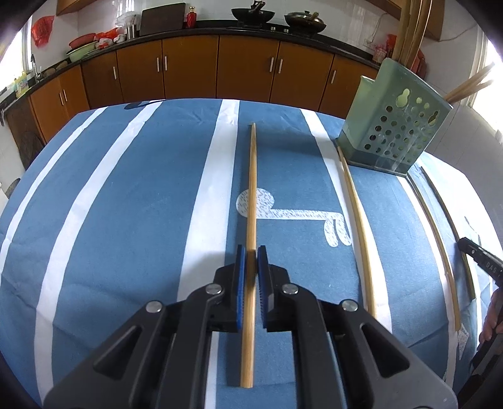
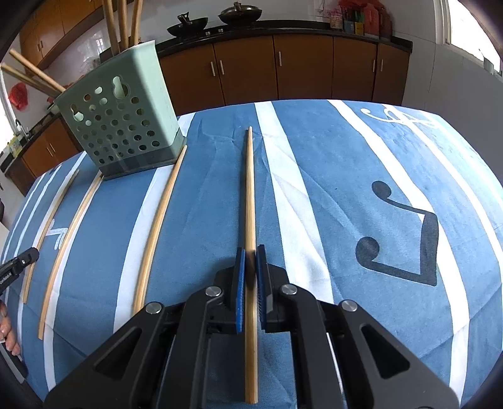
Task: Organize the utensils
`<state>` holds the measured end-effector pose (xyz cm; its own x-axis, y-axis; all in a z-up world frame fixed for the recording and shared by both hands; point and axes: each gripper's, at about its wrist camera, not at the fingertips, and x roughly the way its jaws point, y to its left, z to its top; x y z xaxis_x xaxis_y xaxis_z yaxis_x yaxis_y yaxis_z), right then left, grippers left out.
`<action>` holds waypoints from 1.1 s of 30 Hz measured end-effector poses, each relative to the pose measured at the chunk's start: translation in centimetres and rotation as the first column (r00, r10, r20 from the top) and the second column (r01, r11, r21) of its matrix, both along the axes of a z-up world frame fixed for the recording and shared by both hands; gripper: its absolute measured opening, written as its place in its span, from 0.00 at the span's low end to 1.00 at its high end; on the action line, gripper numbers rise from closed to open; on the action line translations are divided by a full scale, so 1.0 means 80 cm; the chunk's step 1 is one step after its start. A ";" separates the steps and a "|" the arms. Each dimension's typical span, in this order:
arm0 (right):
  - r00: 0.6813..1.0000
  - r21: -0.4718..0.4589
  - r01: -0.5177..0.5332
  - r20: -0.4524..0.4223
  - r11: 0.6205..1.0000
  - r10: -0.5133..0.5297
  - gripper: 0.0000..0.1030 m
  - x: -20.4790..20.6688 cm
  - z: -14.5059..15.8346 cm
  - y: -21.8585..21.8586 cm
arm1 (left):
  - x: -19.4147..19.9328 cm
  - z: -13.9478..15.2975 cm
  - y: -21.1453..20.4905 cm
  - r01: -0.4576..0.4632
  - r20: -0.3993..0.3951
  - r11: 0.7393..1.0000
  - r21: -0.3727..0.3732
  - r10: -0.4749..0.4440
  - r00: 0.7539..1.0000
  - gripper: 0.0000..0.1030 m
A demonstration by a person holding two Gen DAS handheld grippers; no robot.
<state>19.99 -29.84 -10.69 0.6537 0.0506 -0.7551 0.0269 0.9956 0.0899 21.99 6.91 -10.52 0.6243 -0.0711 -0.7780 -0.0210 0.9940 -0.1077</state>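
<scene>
Left tongs point(image 1: 251, 251) low over the worktop point(image 1: 125, 220), blue pads point(image 1: 240, 283) either side of a chopstick point(image 1: 251, 188) that lies flat on the blue-and-white striped cloth point(image 1: 94, 251). Slim gaps show on both sides of the stick, so they straddle it; cannot tell if the pads actually pinch it.

Right tongs point(image 2: 250, 251) same story: pads point(image 2: 240, 283) flank another chopstick point(image 2: 250, 188) lying lengthwise on the cloth point(image 2: 345, 157), stick running under and between the fingers. Grip contact not clear here either.

Green perforated holder point(image 1: 396, 129) stands upright at the far right of the left view, far left point(image 2: 122, 126) in the right view, with several chopsticks already standing in it point(image 2: 121, 25).

Loose chopsticks on the cloth between the two tongs: one just beside the holder's base point(image 1: 358, 220), also seen point(image 2: 157, 229) in the right view, plus two more, point(image 2: 69, 239) and point(image 2: 47, 226).

Tip of the other tool pokes in at each frame edge: right one point(image 1: 481, 261), left one point(image 2: 19, 261). Brown cabinets point(image 1: 188, 69) and woks point(image 1: 253, 14) behind.
</scene>
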 end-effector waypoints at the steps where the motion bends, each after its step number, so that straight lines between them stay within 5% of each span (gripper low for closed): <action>1: 1.000 -0.015 -0.002 0.003 1.000 0.002 0.08 -0.001 0.000 0.002 | -0.002 0.000 0.001 -0.005 0.002 1.000 -0.010 0.005 1.000 0.09; 17: 1.000 -0.008 -0.002 0.003 1.000 0.002 0.08 0.000 0.000 0.000 | -0.006 -0.001 0.004 -0.021 0.011 0.999 -0.029 0.021 1.000 0.10; 33: 1.000 0.014 -0.003 -0.002 1.000 0.003 0.08 -0.032 -0.001 0.003 | -0.026 -0.001 -0.011 0.049 0.000 0.995 0.088 -0.049 0.999 0.10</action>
<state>17.41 -29.64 -10.79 0.6520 0.0630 -0.7556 0.0241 0.9943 0.1037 19.94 6.05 -10.59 0.6231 -0.0326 -0.7815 0.0279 0.9994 -0.0194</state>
